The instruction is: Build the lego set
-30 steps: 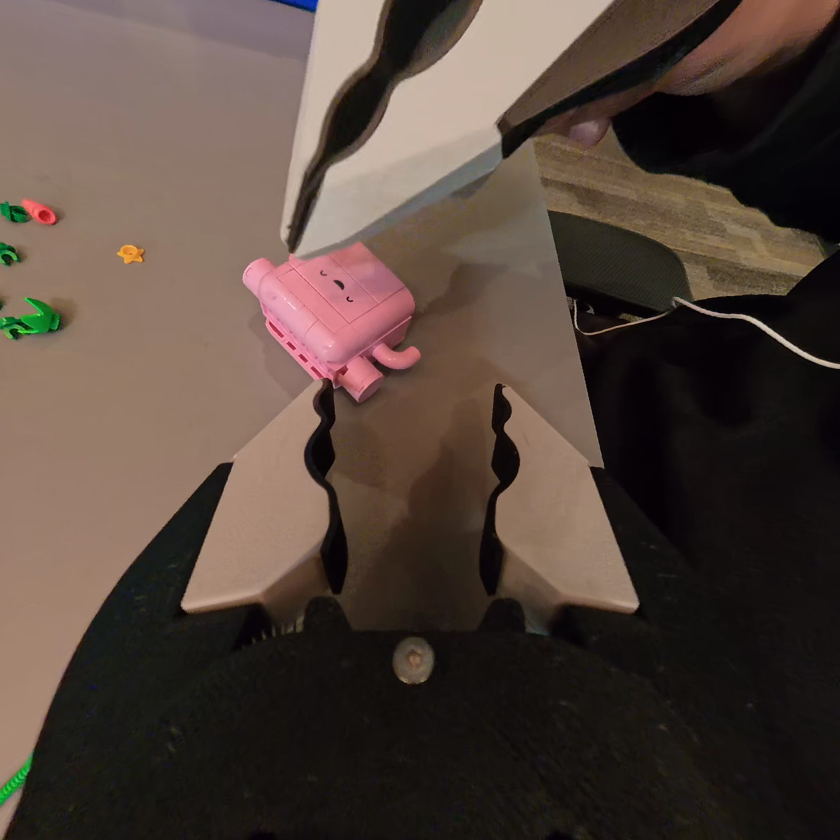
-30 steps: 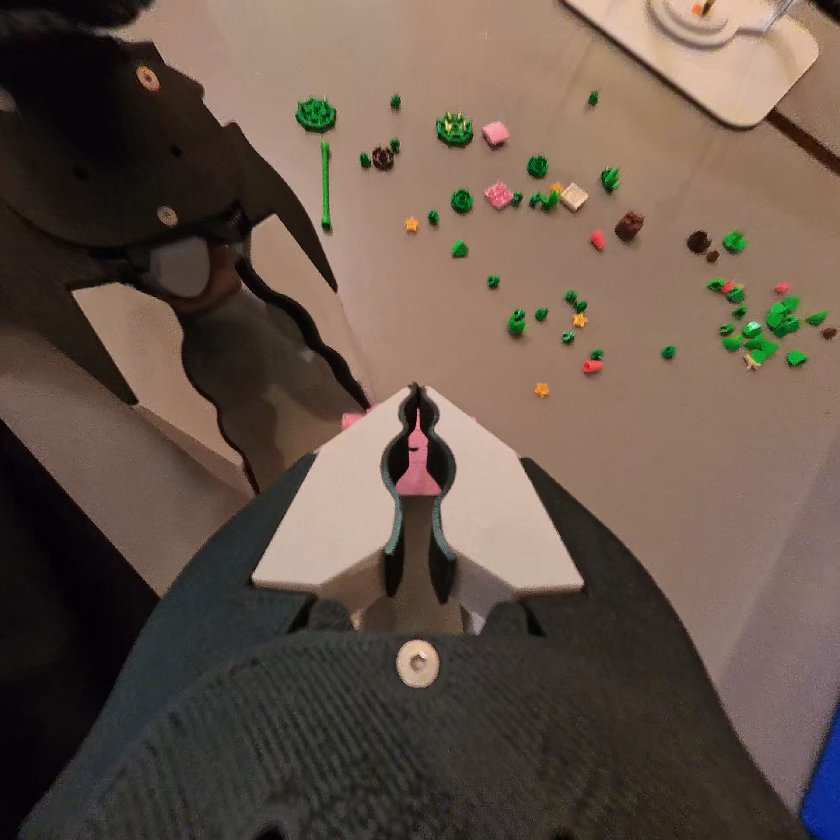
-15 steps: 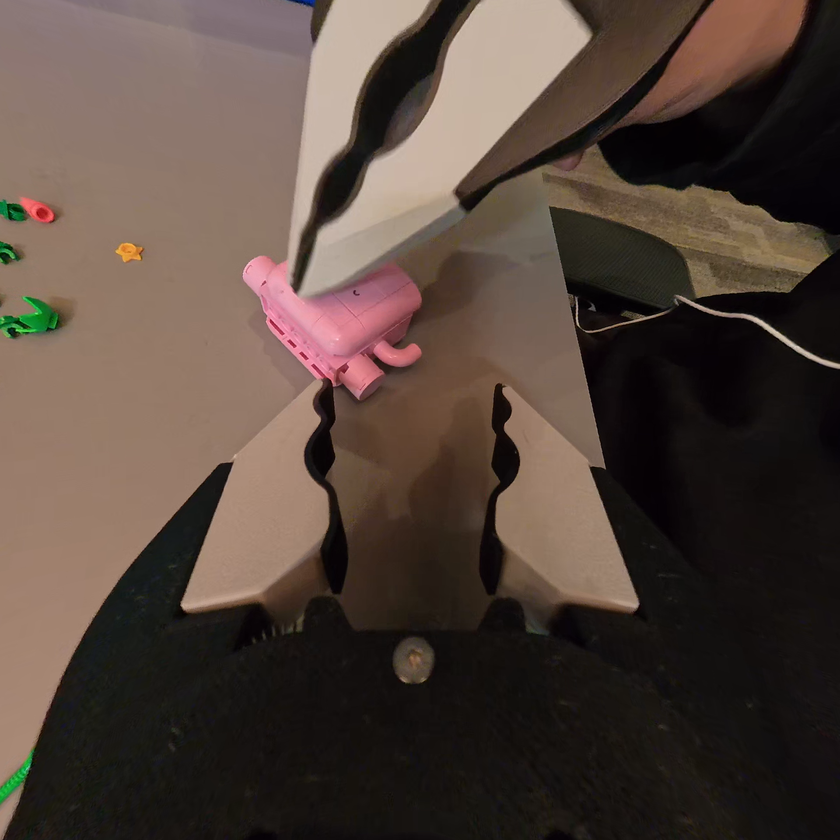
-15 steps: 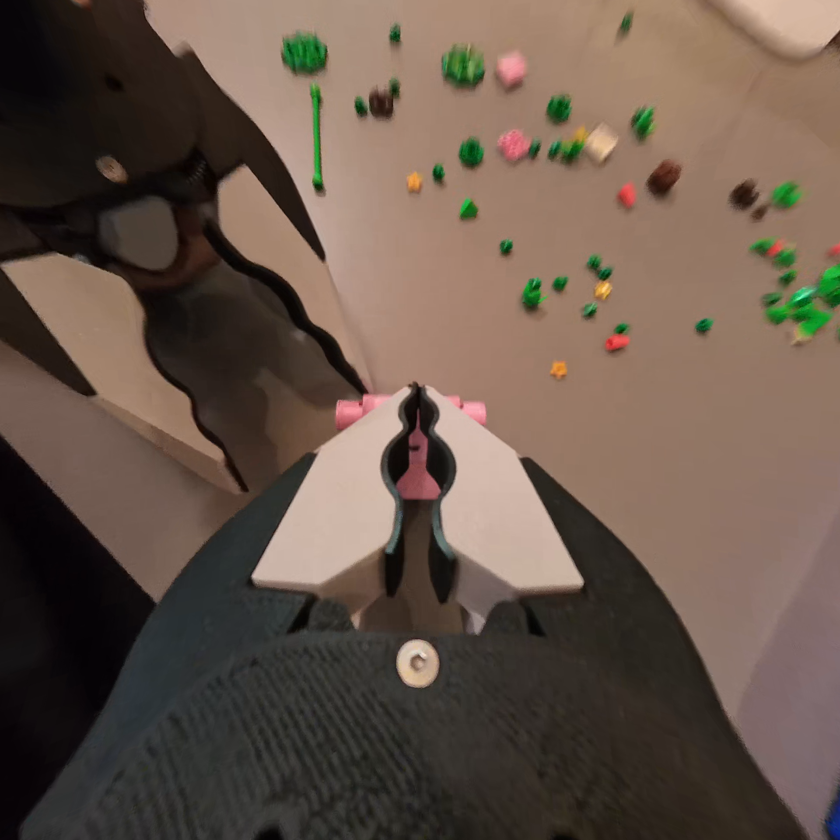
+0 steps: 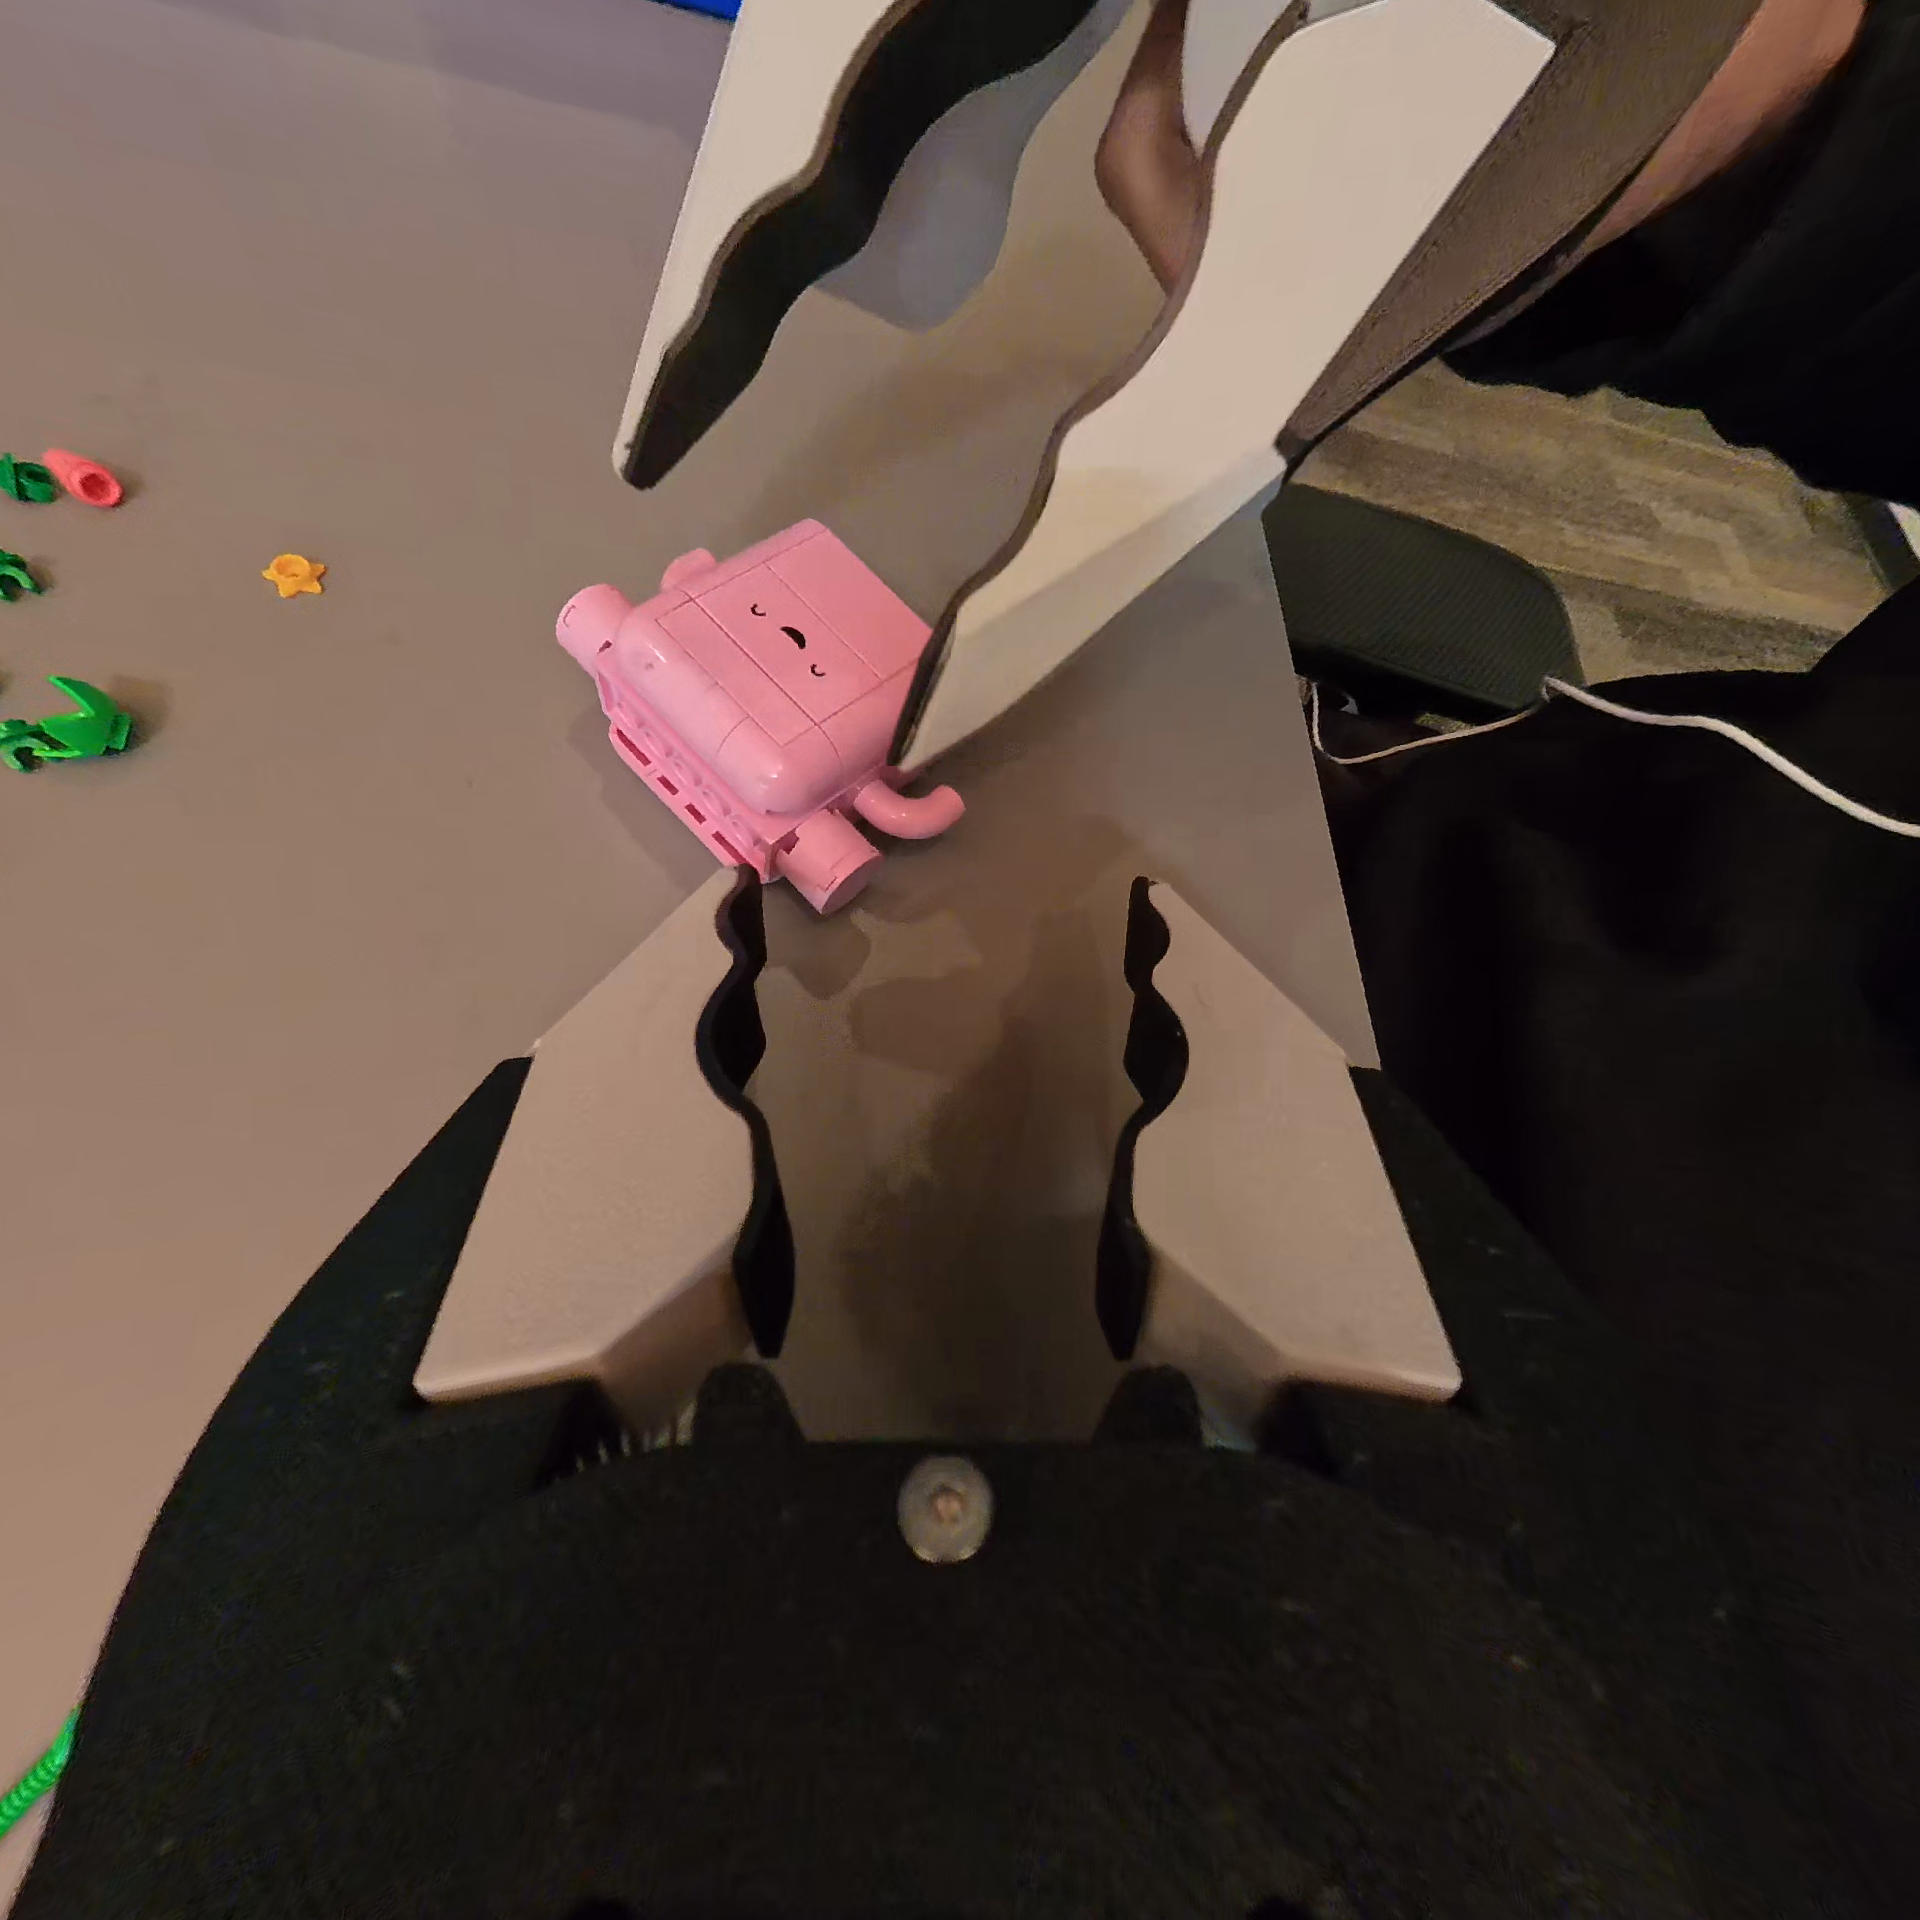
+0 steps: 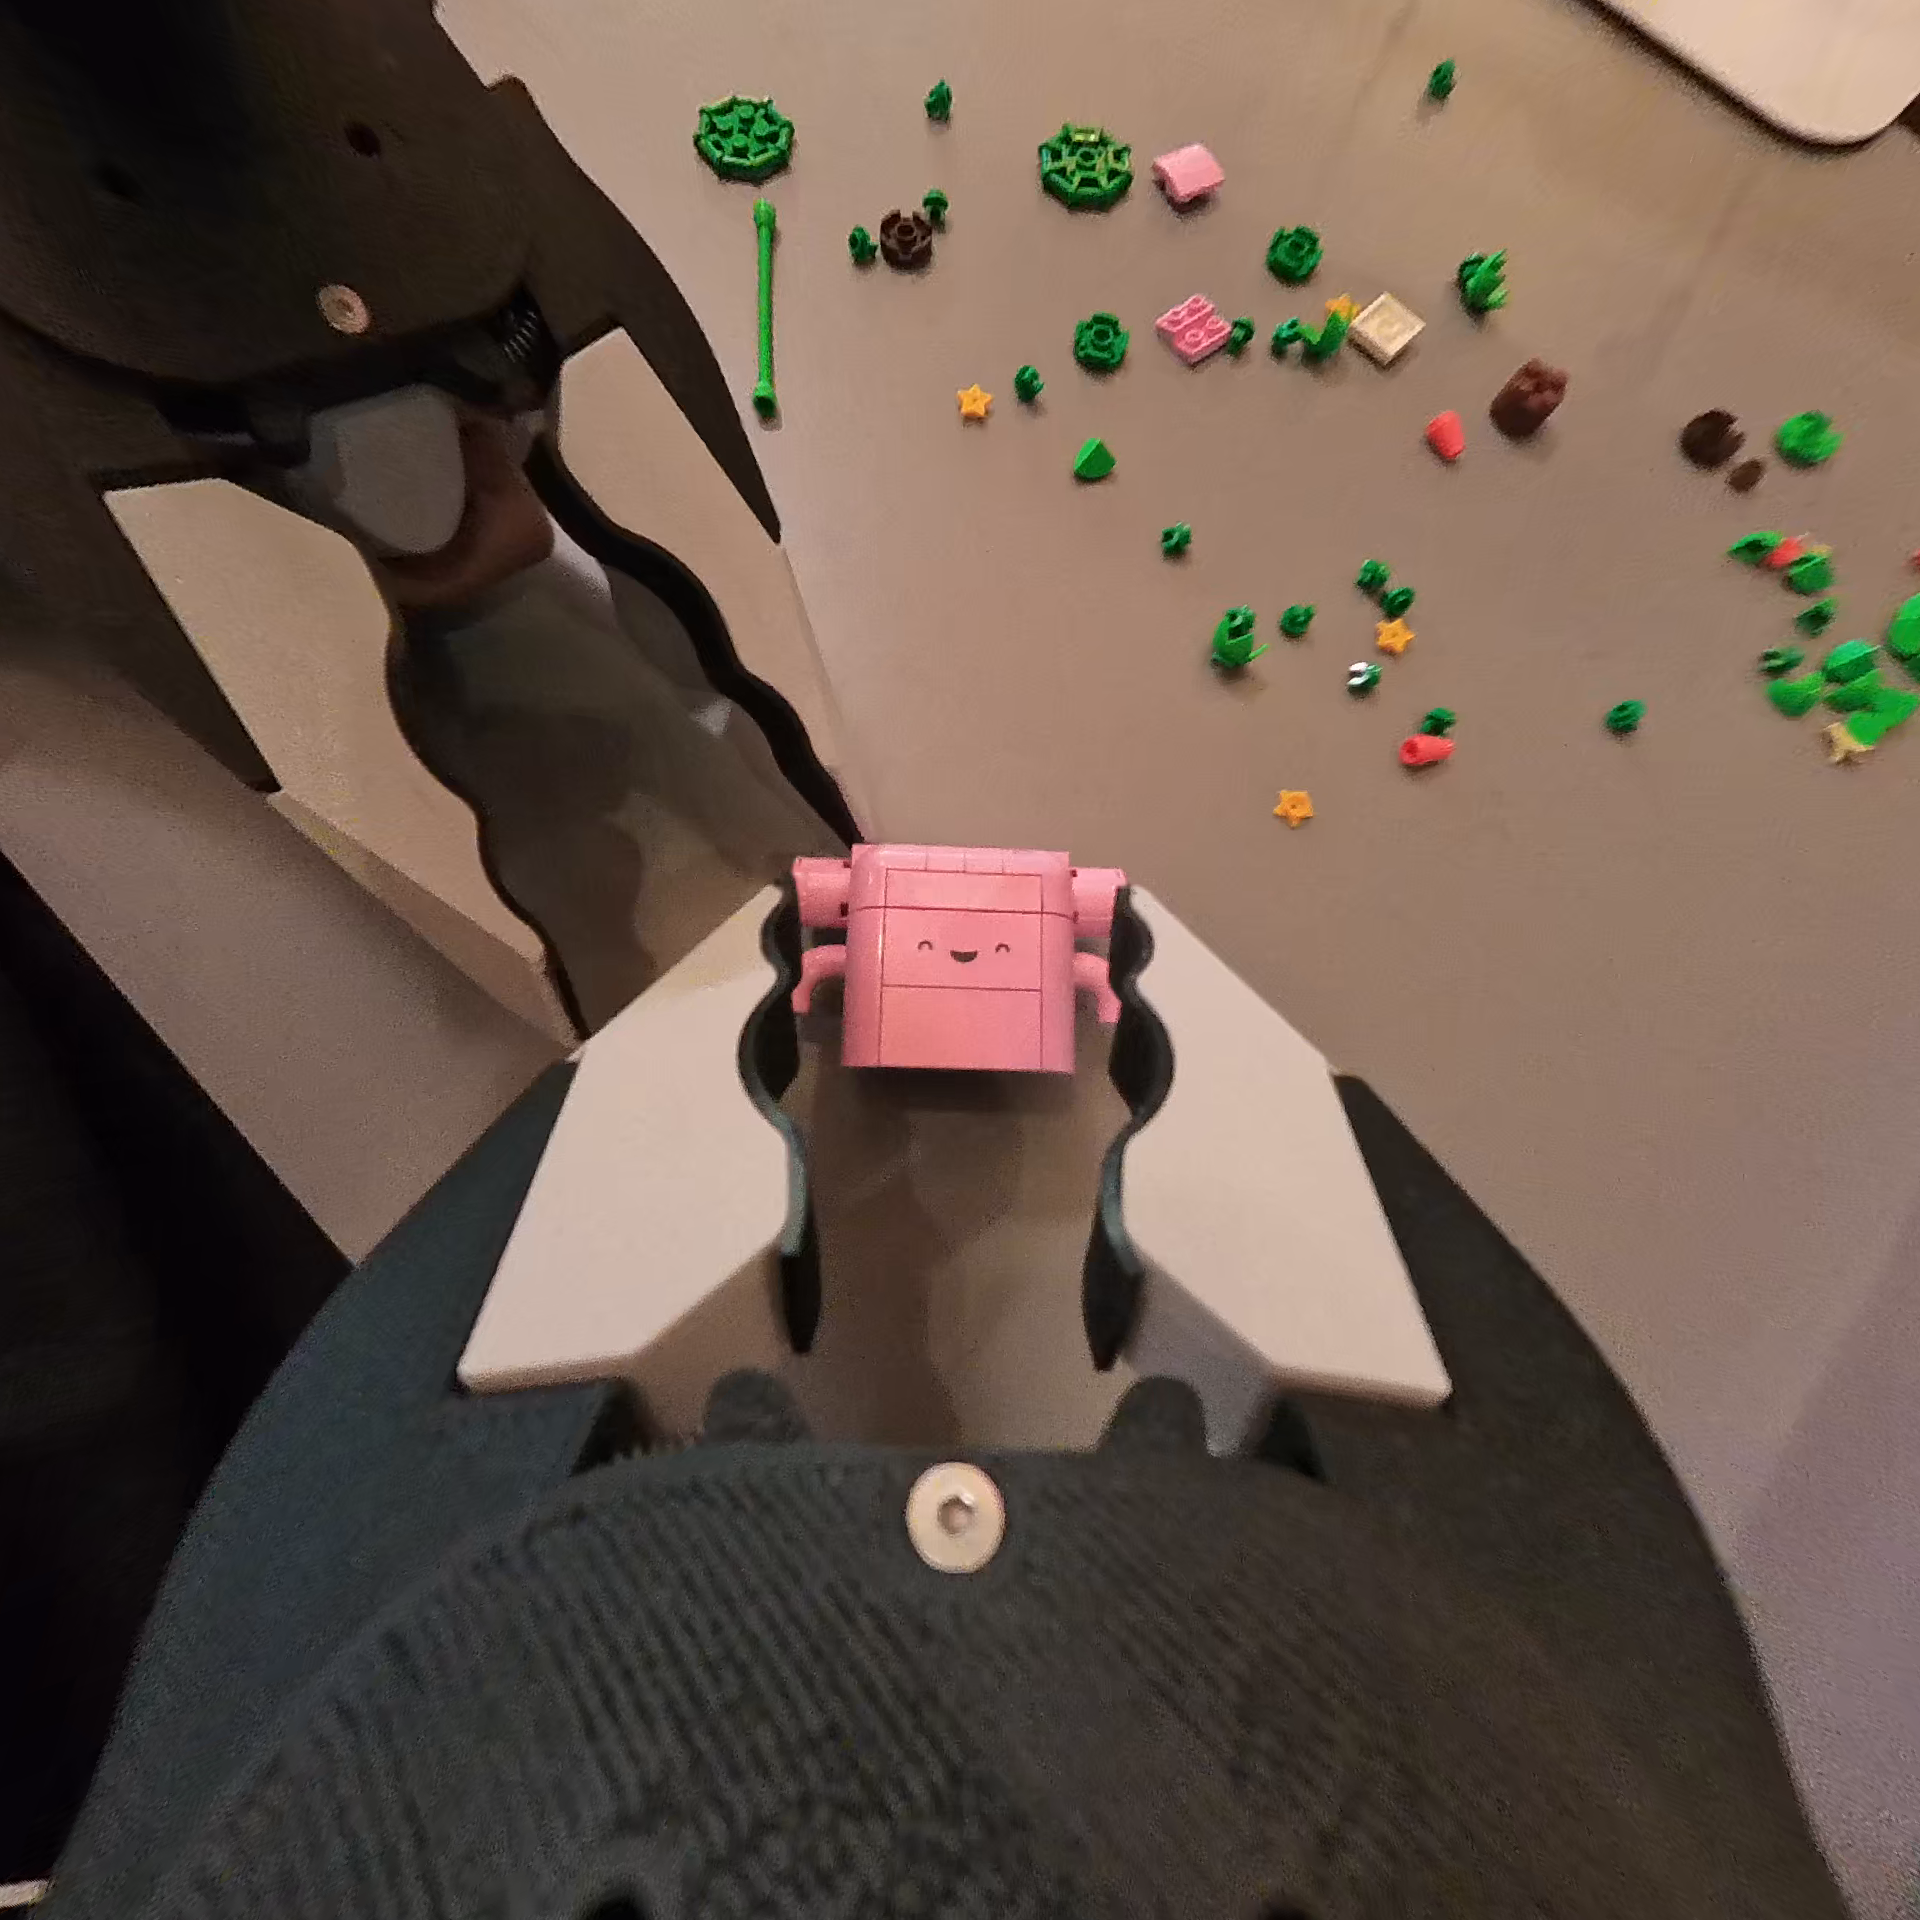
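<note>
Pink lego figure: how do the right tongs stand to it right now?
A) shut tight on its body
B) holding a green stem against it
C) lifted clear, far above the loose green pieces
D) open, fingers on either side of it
D: in the right wrist view the right tongs are open, with the pink lego figure lying on the table between the fingers.
</note>
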Tool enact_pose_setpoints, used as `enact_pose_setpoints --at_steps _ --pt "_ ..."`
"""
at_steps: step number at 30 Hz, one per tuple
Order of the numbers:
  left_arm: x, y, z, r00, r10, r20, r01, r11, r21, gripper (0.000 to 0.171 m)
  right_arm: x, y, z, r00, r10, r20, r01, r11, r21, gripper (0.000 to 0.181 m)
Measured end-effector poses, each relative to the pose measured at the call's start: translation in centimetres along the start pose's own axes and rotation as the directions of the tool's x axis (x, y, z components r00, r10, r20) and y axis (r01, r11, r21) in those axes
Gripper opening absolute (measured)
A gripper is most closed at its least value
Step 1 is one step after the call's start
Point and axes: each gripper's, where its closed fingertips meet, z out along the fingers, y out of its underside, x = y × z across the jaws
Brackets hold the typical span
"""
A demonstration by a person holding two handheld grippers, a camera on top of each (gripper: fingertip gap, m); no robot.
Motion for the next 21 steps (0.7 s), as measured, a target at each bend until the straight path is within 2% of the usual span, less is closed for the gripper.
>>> enact_pose_setpoints --at_steps 2,6,11,21 --pt "0.0 0.0 0.0 1.000 0.002 0.000 -0.002 1.000 -0.004 0.067 0.2 0.6 0.6 1.000 0.010 0.003 -0.010 1.000 -0.017 0.059" --pt "-0.1 -0.1 -0.1 1.000 -0.017 -0.010 0.018 1.000 0.011 0.067 0.2 1.0 1.2 1.000 -0.010 0.008 0.010 1.000 -0.022 0.046" --pt "0.0 -0.1 -0.1 1.000 -0.017 -0.012 0.017 1.000 0.013 0.067 0.7 0.5 1.0 1.000 0.009 0.012 -0.009 1.000 -0.001 0.046" --pt "-0.1 -0.1 -0.2 0.999 -0.037 -0.024 0.037 0.999 0.015 0.067 0.1 0.6 1.8 0.998 -0.034 0.059 0.037 0.998 -0.052 0.046"
